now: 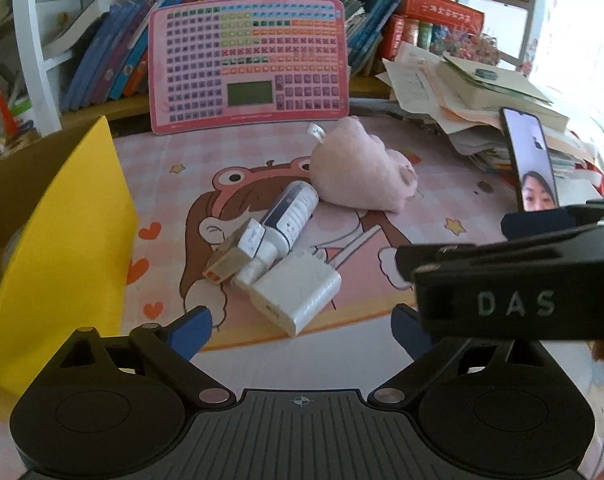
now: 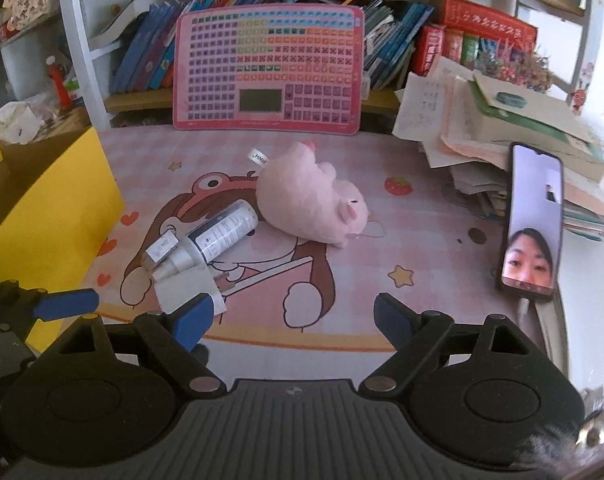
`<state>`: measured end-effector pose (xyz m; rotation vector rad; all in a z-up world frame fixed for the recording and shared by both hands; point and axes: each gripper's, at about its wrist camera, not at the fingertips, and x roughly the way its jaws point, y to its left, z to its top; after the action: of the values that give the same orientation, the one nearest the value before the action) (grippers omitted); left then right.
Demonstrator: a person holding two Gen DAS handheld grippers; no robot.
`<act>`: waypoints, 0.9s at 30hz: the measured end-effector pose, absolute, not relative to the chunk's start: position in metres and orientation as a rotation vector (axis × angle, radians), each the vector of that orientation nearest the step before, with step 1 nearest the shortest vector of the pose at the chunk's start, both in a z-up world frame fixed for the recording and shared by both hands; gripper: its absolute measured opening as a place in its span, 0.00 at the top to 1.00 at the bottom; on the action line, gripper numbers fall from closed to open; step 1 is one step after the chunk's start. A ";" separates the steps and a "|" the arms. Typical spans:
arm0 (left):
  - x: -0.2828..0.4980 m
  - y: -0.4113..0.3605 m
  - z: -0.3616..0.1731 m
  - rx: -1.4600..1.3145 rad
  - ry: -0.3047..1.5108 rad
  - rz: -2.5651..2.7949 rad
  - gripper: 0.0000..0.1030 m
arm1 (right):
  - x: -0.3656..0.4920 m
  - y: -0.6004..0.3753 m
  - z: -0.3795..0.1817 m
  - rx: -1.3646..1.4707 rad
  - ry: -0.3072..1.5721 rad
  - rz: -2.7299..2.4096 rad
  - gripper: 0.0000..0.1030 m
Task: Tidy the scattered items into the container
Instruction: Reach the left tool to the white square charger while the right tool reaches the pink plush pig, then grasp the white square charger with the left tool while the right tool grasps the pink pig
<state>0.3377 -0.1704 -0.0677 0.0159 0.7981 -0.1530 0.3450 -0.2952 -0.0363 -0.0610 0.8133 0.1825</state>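
We are holding the left gripper (image 1: 302,330) with its two blue-tipped jaws standing wide and nothing between them, above the near edge of the pink cartoon desk mat (image 1: 442,184). We are holding the right gripper (image 2: 292,322) the same way, its two jaws spread wide and gripping nothing; in the left wrist view its black body is crossing in from the right.

Just ahead of the left jaws we are counting four scattered items. One white charger block (image 1: 298,296) is lying nearest, flat on the mat. Touching its far side, one white spray bottle (image 1: 284,220) is lying on its side, nozzle end towards us. One small carton (image 1: 238,252) is lying against the bottle's left side. Beyond them, one pink plush toy (image 1: 362,172) is lying on its side, touching the bottle's far end.

One container, a yellow box (image 1: 66,240) with brown cardboard inside, is standing open at the left edge of the mat, apart from the cluster. None of the four items is sitting in it.

Further out, one pink learning board (image 1: 248,64) is leaning upright against a row of books (image 1: 114,52). One phone (image 2: 534,224) is propped upright at the right, lit with a video call, in front of one untidy stack of papers (image 2: 502,136).
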 end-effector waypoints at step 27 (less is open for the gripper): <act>0.398 -0.188 -0.097 -0.029 0.912 0.017 0.29 | 0.473 -0.282 -0.078 -0.256 0.727 0.254 0.11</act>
<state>0.3979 -0.1884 -0.0972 -0.0288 0.9122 0.0168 0.4727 -0.2822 -0.0779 -0.2558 0.7273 0.2541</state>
